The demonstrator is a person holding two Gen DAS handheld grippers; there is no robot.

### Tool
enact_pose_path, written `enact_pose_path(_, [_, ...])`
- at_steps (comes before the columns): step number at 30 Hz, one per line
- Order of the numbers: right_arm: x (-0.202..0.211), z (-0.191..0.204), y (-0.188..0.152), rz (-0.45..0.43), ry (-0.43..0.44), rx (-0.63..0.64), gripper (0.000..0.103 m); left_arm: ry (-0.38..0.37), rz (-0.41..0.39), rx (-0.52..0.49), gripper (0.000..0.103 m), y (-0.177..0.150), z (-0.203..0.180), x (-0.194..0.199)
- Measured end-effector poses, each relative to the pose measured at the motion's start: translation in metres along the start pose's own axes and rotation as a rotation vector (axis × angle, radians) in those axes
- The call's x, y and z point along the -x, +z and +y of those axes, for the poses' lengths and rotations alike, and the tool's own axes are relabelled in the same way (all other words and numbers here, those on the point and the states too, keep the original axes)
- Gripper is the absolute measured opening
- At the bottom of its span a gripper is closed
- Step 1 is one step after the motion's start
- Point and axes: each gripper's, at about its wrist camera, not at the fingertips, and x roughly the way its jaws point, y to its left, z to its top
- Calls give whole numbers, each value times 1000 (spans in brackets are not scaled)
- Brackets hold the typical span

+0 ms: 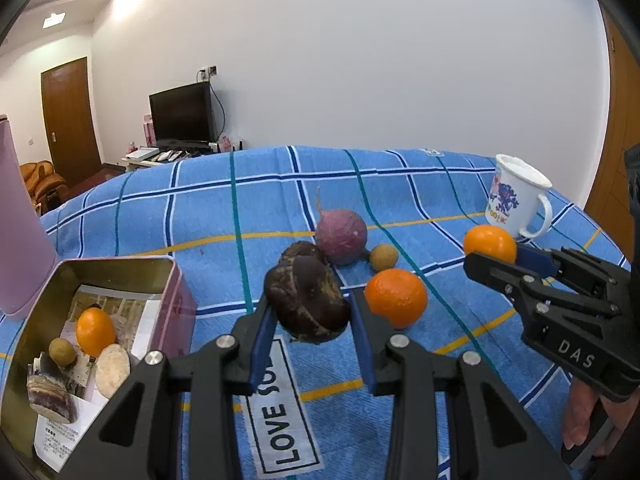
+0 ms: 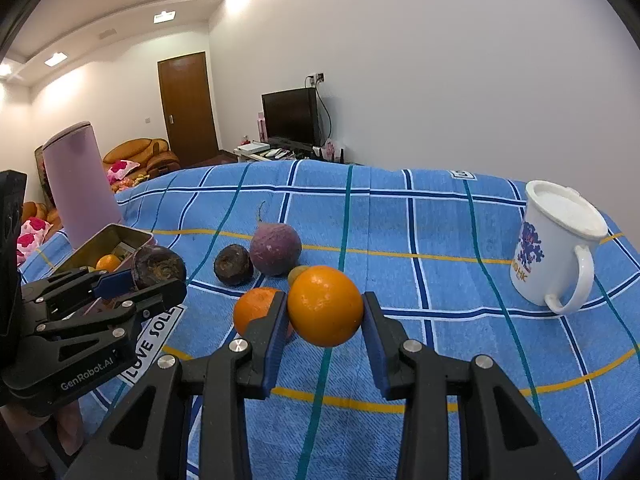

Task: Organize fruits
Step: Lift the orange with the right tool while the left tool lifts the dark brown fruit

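Blue pads of my left gripper (image 1: 312, 316) pinch a dark brown fruit (image 1: 307, 304); my right gripper (image 2: 325, 320) pinches an orange (image 2: 325, 305). Carrying step, I judge. Next: tin (image 1: 182, 300), bed's left edge.

Dark fruit (image 1: 306, 300) in left claw (image 1: 312, 316), above tablecloth (image 1: 240, 208)

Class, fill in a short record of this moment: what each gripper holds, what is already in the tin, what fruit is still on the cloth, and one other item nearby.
left gripper: shut on dark brown fruit
right gripper: shut on orange
tin box: holds a small orange, a longan, a pale round piece and a brown piece
blue checked cloth: purple radish, second orange, another dark fruit
nearby: white mug
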Motion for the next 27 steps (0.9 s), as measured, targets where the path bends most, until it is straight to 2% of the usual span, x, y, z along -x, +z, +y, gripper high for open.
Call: enact_pose_path(27, [16,3,-1,-74,10,23,38,21,-65,-10,38,-1,-2,12])
